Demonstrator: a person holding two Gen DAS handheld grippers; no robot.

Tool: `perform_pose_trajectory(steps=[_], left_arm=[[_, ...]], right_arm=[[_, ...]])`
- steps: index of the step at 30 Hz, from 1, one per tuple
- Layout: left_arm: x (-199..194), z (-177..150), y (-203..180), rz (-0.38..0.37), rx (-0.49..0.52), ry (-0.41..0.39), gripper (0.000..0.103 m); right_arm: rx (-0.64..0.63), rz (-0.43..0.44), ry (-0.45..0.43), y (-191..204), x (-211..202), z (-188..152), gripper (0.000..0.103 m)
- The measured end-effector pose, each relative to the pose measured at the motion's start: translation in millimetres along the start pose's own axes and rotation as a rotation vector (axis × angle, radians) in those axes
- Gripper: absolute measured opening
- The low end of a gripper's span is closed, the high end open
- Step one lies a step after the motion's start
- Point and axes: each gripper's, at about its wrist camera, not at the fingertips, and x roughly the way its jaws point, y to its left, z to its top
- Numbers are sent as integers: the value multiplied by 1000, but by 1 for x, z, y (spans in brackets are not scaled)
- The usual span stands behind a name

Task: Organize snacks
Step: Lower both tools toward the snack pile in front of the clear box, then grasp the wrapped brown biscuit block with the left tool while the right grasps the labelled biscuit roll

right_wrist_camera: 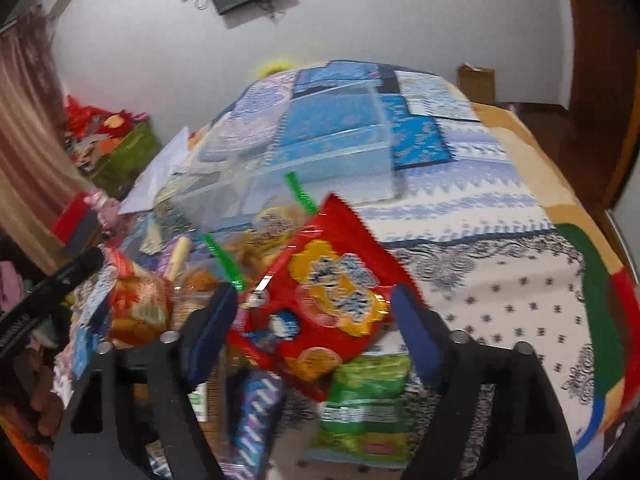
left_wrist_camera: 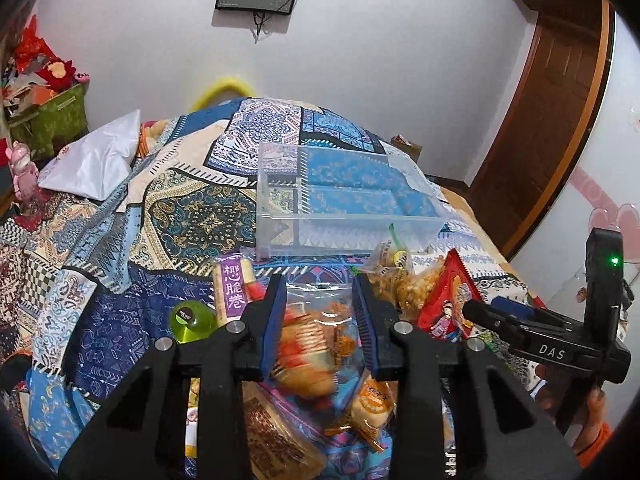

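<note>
A pile of snacks lies on a patterned bedspread. In the left wrist view my left gripper (left_wrist_camera: 320,304) is open, its fingers either side of a clear bag of orange and yellow snacks (left_wrist_camera: 312,344). A purple-labelled roll (left_wrist_camera: 234,292) and a green jelly cup (left_wrist_camera: 192,320) lie to its left. In the right wrist view my right gripper (right_wrist_camera: 316,312) is open around a red snack bag (right_wrist_camera: 332,292); whether it touches the bag I cannot tell. A green bag (right_wrist_camera: 364,404) lies below it. A clear plastic bin (left_wrist_camera: 344,196) stands behind the pile; it also shows in the right wrist view (right_wrist_camera: 320,140).
The right gripper's body (left_wrist_camera: 560,340) shows at the right of the left wrist view. A white plastic bag (left_wrist_camera: 92,160) lies at the bed's back left. A green box (left_wrist_camera: 56,116) of red items stands by the wall. A wooden door (left_wrist_camera: 552,120) is at the right.
</note>
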Motion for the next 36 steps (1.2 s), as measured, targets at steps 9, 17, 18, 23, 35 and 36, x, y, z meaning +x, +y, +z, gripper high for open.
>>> perform_pose_trajectory(steps=[9,17,18,23,35,36], left_arm=[[-1,-1,24,80,-33,28,56],[-29,-18,47,107,-58,55,68],[-29,-23,45,117,-48,68,68],[-23,-46,40,101,-58,134,68],[-20,-76,28,80,-50,163,50],[-20,-76,28,77,-49,161,50]], right_arm=[[75,32,94,-8,28,-5,88],[2,5,69,-5,14,-6,88],[-9,-5,66,-6,12,-8,88],[-72,-61,62,-9,-3,-21,88],[-227,64,33,48,-20,-35,70],[-237,77,46,54,-14,-37,69]])
